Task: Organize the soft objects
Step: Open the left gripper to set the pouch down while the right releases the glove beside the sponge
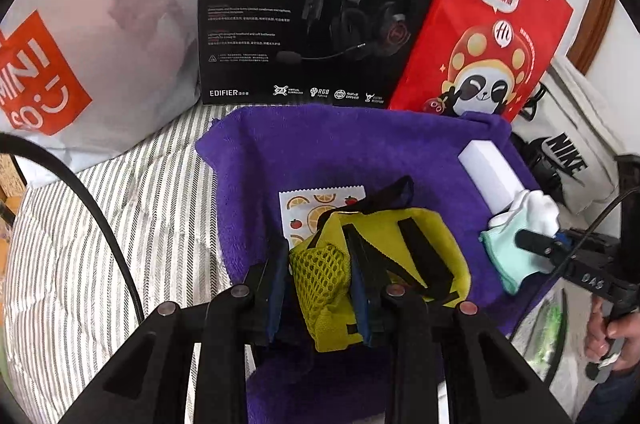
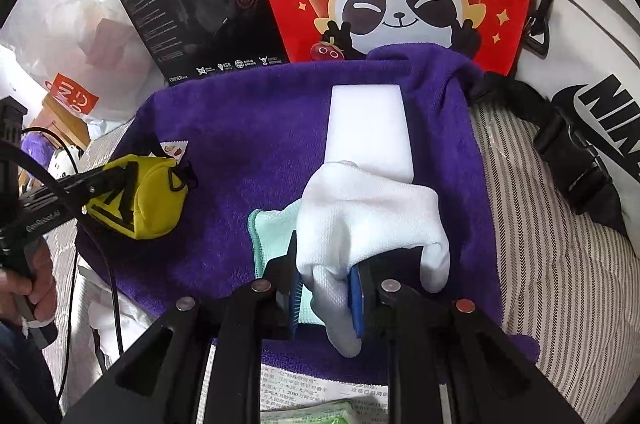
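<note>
The yellow pouch [image 1: 376, 264], with its black straps and mesh pocket, sits between the left gripper [image 1: 320, 288]'s fingers, which are closed on its mesh side, above a purple towel [image 1: 320, 152]. Beside it on the towel, a white sock [image 2: 372, 216] is pinched between the right gripper [image 2: 324, 292]'s fingers; the sock lies over a mint-green cloth [image 2: 272, 236] and touches the near end of a white foam block [image 2: 368, 128] that stretches away toward the towel's far edge. A small fruit-print cloth [image 1: 304, 204] lies flat on the towel, partly under the pouch. The towel is spread over a bed with a grey-and-white striped cover [image 1: 120, 224], which shows on both sides of it. Along the far edge of the towel stand a black headset box [image 1: 320, 4] and a red bag with a cartoon panda [image 1: 492, 36], the towel's corner riding up against the bag. Left of the box leans a white plastic bag with an orange logo [image 1: 80, 44]; to the right lies a white Nike bag [image 2: 592, 84] with a black buckled strap [image 2: 560, 140]. A printed paper sheet [image 2: 304, 392] pokes out under the towel's near edge.
</note>
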Demonstrator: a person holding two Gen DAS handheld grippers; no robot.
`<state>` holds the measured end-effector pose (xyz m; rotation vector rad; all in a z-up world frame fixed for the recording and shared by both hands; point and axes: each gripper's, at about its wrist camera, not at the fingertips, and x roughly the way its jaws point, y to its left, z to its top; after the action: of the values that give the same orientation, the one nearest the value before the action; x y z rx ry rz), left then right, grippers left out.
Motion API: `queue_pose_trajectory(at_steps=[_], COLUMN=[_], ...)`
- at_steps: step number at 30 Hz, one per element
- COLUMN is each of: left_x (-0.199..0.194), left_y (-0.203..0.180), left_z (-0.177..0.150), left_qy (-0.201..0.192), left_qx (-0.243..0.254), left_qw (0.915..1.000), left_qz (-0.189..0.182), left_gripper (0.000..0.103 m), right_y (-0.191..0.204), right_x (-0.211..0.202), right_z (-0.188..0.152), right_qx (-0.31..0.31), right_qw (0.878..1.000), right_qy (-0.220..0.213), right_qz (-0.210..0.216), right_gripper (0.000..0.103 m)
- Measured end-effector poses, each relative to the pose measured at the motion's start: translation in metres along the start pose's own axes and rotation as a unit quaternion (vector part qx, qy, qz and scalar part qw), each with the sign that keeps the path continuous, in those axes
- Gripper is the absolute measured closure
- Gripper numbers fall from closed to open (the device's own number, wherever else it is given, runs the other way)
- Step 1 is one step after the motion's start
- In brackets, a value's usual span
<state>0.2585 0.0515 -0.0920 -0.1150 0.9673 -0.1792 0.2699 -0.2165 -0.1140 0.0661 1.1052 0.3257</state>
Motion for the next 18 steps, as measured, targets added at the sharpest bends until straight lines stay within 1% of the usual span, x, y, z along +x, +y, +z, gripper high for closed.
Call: queue_pose_trajectory(at_steps=[3, 6, 10, 15, 17, 18], left_x=[0.005, 0.008, 0.013, 0.015, 0.016, 0.016], left_y=[-0.001, 0.000, -0.003, -0.008, -0.009, -0.010], left_z=[-0.002, -0.007, -0.013, -0.014, -0.013, -0.013], left_qy=[0.000, 0.003, 0.009, 0.009, 0.017, 0.018], left_qx=[0.011, 0.013, 0.029, 0.041, 0.045, 0.047], left_qw=[0.9999, 0.9999, 0.9995, 0.9990, 0.9988, 0.9987], left_qz=[0.010, 0.002, 0.007, 0.015, 0.012, 0.013], left_gripper=[0.075, 0.075, 0.073, 0.072, 0.066, 0.060], right_y=[0.000, 0.000, -0.002, -0.003, -0.004, -0.004], right_x=[0.001, 0.003, 0.004, 0.005, 0.004, 0.003], right_z=[-0.001, -0.001, 0.000, -0.002, -0.004, -0.005], right_qx=[-0.002, -0.006, 0.001, 0.001, -0.001, -0.003], right_qw=[1.000, 1.000, 1.000, 1.000, 1.000, 1.000], right_qy=[0.003, 0.006, 0.009, 0.019, 0.023, 0.025], right_qz=[0.001, 0.001, 0.006, 0.004, 0.000, -0.003], right_gripper=[0.082, 0.080, 0.079, 0.068, 0.060, 0.058])
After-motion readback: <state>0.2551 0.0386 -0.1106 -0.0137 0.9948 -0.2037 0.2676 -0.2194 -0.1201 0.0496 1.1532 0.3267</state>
